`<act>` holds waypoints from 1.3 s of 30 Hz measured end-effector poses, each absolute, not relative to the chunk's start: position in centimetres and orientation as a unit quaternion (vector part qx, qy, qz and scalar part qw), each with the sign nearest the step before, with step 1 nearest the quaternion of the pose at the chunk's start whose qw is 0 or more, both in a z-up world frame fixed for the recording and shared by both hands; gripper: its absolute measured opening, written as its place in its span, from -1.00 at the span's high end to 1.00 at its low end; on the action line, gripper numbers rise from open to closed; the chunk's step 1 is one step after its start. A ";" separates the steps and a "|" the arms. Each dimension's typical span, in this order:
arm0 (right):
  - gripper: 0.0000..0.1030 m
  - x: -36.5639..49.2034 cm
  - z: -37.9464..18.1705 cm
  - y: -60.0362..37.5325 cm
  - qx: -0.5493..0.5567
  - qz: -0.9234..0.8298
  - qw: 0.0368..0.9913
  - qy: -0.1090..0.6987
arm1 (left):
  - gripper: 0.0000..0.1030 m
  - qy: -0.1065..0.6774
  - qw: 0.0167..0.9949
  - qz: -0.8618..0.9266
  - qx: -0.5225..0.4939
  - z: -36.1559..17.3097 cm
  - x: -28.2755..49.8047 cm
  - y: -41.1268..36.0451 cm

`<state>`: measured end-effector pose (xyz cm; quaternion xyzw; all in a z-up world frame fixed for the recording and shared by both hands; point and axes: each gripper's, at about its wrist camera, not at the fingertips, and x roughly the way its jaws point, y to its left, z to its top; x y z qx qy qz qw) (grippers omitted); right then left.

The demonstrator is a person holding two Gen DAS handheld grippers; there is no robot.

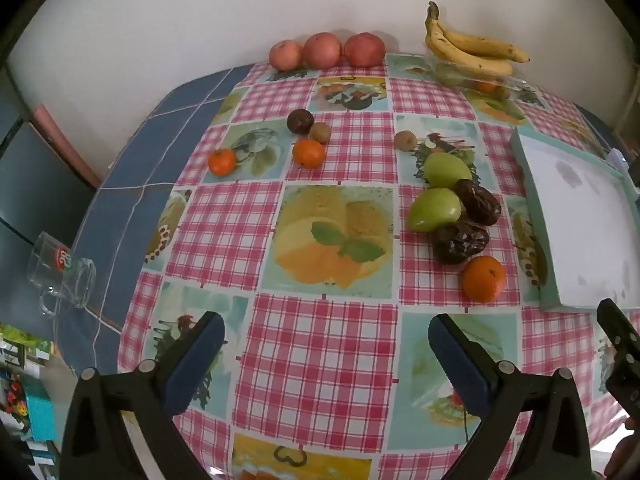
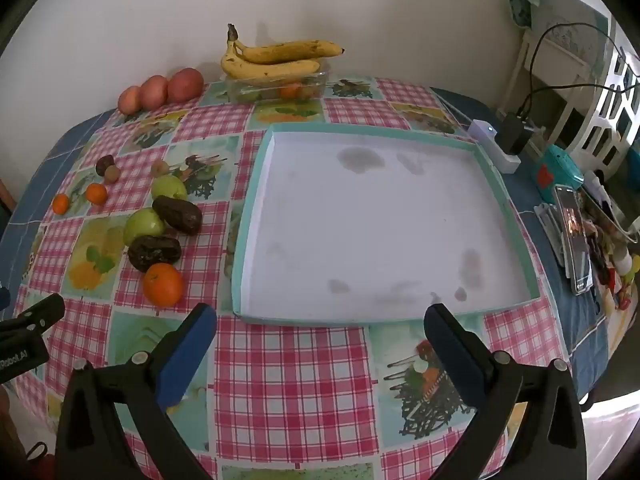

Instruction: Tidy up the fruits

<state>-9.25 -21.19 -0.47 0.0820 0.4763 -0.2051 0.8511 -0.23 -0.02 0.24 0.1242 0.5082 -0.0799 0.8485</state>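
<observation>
Fruit lies scattered on the checked tablecloth. In the left wrist view I see three red apples (image 1: 326,50) at the back, bananas (image 1: 472,50) on a clear container, two green fruits (image 1: 436,208), dark dates (image 1: 460,240), and oranges (image 1: 483,279). A white tray with a teal rim (image 2: 256,216) sits empty in the right wrist view, right of the fruit pile (image 2: 162,236). My left gripper (image 1: 326,340) is open and empty above the cloth. My right gripper (image 2: 320,330) is open and empty at the tray's near edge.
A glass mug (image 1: 64,276) lies on its side on the blue tiled counter at the left. A phone (image 2: 574,240), charger (image 2: 512,136) with cables and clutter crowd the table's right edge. A white wall stands behind the table.
</observation>
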 end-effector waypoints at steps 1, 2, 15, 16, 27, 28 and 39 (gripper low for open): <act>-1.00 -9.3 -0.5 -21.2 0.081 -0.204 0.851 0.477 | -1.00 0.509 0.848 -0.079 0.124 0.1 -0.3 0.1; -1.00 -9.3 -0.5 -21.2 0.080 -0.204 0.851 0.478 | -1.00 0.511 0.847 -0.077 0.123 -0.2 -0.5 0.2; -1.00 -9.1 -0.4 -21.4 0.083 -0.204 0.849 0.480 | -1.00 0.522 0.841 -0.075 0.118 -0.3 0.3 0.3; -1.00 -9.0 -0.4 -21.4 0.083 -0.204 0.848 0.481 | -1.00 0.522 0.841 -0.076 0.119 -0.3 0.3 0.3; -1.00 -9.1 -1.0 -21.1 0.081 -0.202 0.845 0.488 | -1.00 0.523 0.841 -0.078 0.118 -0.4 0.1 0.0; -1.00 -9.1 -1.0 -21.1 0.081 -0.202 0.845 0.488 | -1.00 0.522 0.841 -0.079 0.117 -0.4 0.1 0.0; -1.00 -9.0 -0.9 -21.1 0.080 -0.201 0.846 0.487 | -1.00 0.526 0.840 -0.082 0.107 -0.2 0.1 0.3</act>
